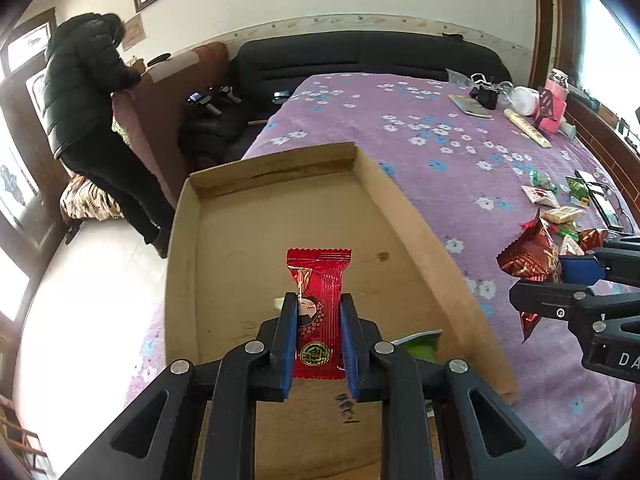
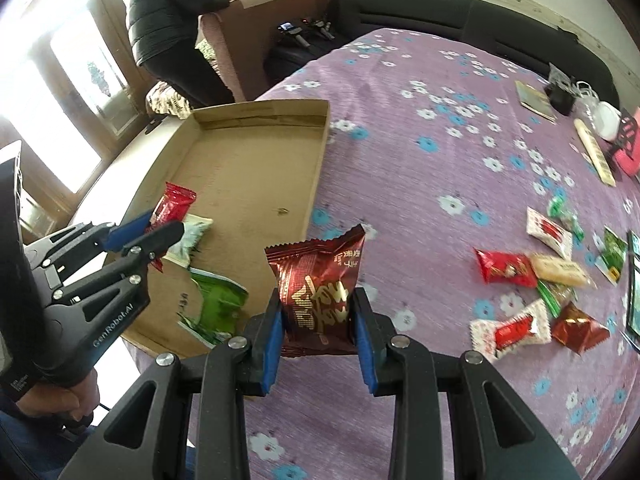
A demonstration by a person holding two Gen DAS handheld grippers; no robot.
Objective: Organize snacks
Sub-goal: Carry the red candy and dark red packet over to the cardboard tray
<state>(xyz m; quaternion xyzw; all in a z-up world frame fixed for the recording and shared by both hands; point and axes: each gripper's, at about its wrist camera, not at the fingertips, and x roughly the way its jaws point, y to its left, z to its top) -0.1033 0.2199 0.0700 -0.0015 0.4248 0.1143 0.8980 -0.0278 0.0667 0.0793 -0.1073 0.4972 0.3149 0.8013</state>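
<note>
My left gripper point(image 1: 319, 312) is shut on a bright red snack packet point(image 1: 318, 304) and holds it over the near part of a shallow cardboard box point(image 1: 280, 176). My right gripper point(image 2: 318, 308) is shut on a dark red foil snack bag point(image 2: 318, 284) above the purple bedspread, just right of the box point(image 2: 256, 120). In the right wrist view the left gripper point(image 2: 160, 228) shows with its red packet point(image 2: 172, 204) over the box, above a pale green packet point(image 2: 192, 238). A green packet point(image 2: 218, 304) lies in the box's near corner. Several loose snacks point(image 2: 540, 280) lie on the bed at right.
The box sits on the bed's left edge, with white floor beyond it. A person in a black jacket point(image 1: 80, 80) stands by a brown sofa at the far left. A white cup point(image 1: 524, 100), a black item, a booklet and a pink object lie at the bed's far right.
</note>
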